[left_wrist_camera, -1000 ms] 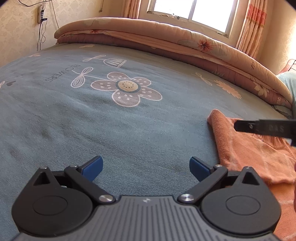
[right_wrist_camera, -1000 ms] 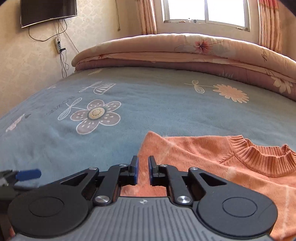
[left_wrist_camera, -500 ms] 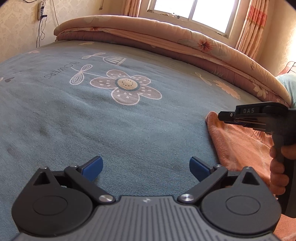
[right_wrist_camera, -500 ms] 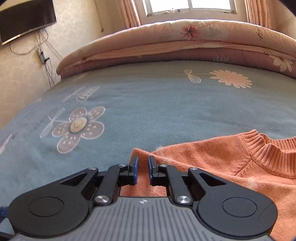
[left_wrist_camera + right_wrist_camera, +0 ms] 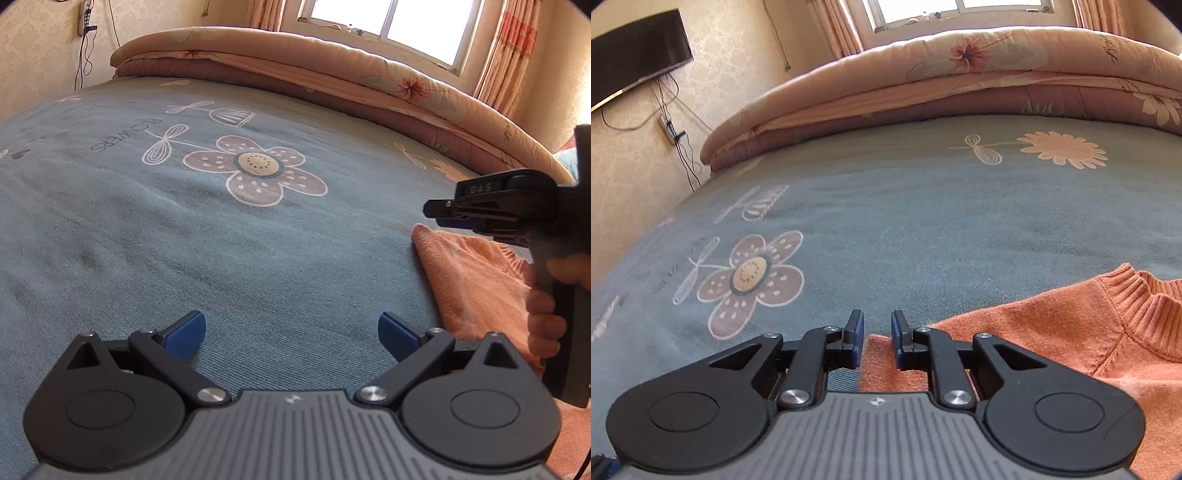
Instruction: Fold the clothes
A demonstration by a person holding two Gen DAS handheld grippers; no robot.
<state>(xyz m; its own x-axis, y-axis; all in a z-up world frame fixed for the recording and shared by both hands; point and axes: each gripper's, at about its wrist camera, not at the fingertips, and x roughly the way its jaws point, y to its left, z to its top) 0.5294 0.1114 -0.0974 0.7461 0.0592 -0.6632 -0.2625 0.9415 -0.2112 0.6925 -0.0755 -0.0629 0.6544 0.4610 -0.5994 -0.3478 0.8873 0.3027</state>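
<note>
Held above the near-left corner of an orange knitted sweater, the right gripper has its blue-padded jaws a narrow gap apart; they have just been opening, and nothing is pinched between them, the corner of the knit lying below and just behind the fingertips. From the left wrist view this same gripper hangs above the sweater's rounded corner, apart from the cloth, its handle wrapped by a person's hand. The sweater lies flat on the right side of a grey-blue bedspread printed with large flowers, its ribbed collar turned toward the far side of the bed. The left gripper hovers over bare bedspread to the left of the sweater, its jaws spread wide with nothing between them; its right finger is near the garment's edge, though whether it touches cannot be told. Beyond the sweater, a brown flower with a cream centre is printed on the cover, and a folded peach quilt with floral pattern is stacked along the far edge of the bed under a bright window flanked by orange striped curtains. On the pale wall at the left hang a dark flat screen and a power strip with trailing cables.
</note>
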